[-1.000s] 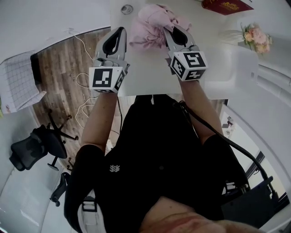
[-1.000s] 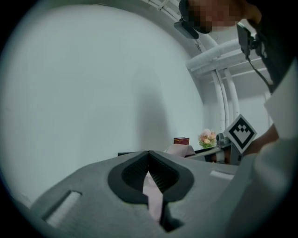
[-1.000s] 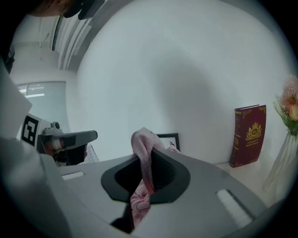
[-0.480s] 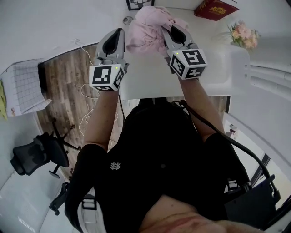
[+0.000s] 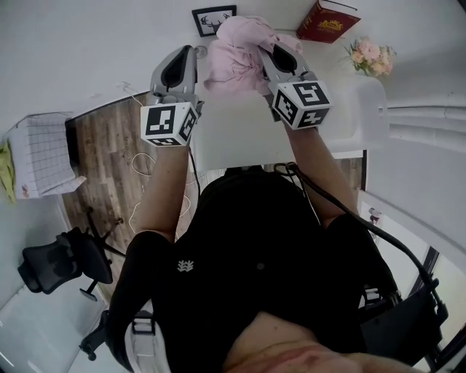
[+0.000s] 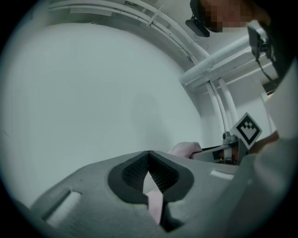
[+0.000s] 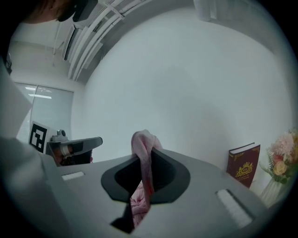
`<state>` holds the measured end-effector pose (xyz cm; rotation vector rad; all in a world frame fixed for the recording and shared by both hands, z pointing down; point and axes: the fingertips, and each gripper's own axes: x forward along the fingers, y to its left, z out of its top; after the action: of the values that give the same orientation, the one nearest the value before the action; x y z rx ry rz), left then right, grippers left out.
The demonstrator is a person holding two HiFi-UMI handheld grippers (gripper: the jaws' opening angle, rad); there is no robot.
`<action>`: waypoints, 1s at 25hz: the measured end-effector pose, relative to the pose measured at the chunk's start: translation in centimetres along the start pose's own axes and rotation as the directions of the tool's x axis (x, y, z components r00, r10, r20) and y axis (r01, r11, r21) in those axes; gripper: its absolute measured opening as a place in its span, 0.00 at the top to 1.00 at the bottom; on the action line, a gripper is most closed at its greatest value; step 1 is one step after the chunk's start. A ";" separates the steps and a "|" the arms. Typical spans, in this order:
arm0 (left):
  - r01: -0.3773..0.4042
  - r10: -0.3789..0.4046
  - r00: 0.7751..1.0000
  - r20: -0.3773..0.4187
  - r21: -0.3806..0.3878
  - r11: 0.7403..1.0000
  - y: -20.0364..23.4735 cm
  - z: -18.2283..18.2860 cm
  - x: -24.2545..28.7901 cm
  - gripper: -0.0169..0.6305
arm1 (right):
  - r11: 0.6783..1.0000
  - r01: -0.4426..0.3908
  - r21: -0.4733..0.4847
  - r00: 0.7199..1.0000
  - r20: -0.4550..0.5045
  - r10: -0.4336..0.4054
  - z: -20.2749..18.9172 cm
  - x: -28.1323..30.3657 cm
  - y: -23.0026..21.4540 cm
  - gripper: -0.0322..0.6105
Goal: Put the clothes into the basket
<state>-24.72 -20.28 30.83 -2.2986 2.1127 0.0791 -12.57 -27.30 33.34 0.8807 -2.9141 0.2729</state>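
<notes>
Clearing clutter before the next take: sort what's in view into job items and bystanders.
Job: pink garment; left gripper and right gripper, both shut on it; white bin, possibly the basket.
Lying about: red book; flowers; picture frame; office chair.

The crumpled pale-pink garment (image 5: 237, 45) hangs bunched in mid-air, pinched at both sides between jaws.

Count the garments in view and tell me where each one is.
1. A pink garment hangs bunched between the left gripper and right gripper, both shut on it, over the white table. Its folds could hide another piece.
</notes>
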 end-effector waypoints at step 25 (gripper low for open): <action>0.222 -0.223 0.974 0.030 0.020 0.975 -11.0 2.7 7.4 0.98 | 0.974 0.224 0.009 0.965 0.140 -0.223 7.3 -11.4 -10.4 0.91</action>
<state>-13.24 -26.63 27.53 -2.4882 1.8190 0.0940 2.46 -31.08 26.16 1.2646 -2.8991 0.1905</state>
